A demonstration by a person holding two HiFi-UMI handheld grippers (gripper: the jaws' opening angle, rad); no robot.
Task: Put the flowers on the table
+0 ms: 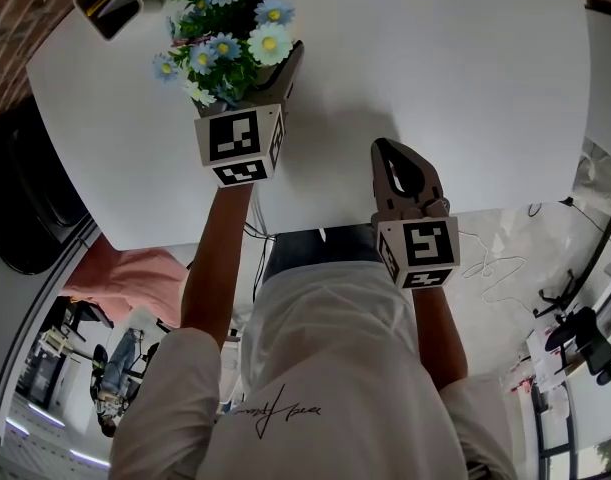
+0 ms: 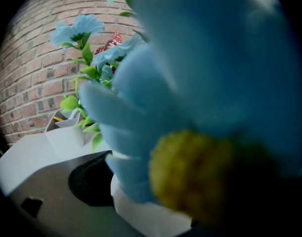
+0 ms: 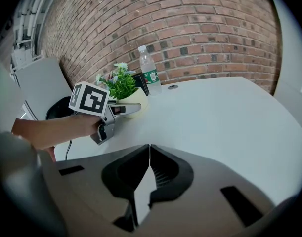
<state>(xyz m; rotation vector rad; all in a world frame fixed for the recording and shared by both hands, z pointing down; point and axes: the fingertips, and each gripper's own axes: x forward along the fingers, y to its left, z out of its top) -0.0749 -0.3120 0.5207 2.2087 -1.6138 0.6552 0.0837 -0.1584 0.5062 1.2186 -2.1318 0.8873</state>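
A bunch of pale blue artificial flowers [image 1: 225,38] with green leaves stands in a cream pot [image 3: 136,100] at the far left of the white round table [image 1: 435,68]. My left gripper [image 1: 257,68] reaches into the bunch from the near side; one jaw lies along the pot's right side and the other is hidden under the blooms. In the left gripper view a blurred bloom [image 2: 205,107] fills the frame, with the pot's rim [image 2: 141,214] against the left jaw. My right gripper [image 1: 390,150] hangs shut and empty over the table's near edge.
A white pen holder [image 1: 107,3] sits at the table's far left corner. A water bottle [image 3: 148,75] and a small dark box stand behind the pot, before a brick wall. A black chair [image 1: 25,198] is left of the table. Cables [image 1: 495,263] lie on the floor.
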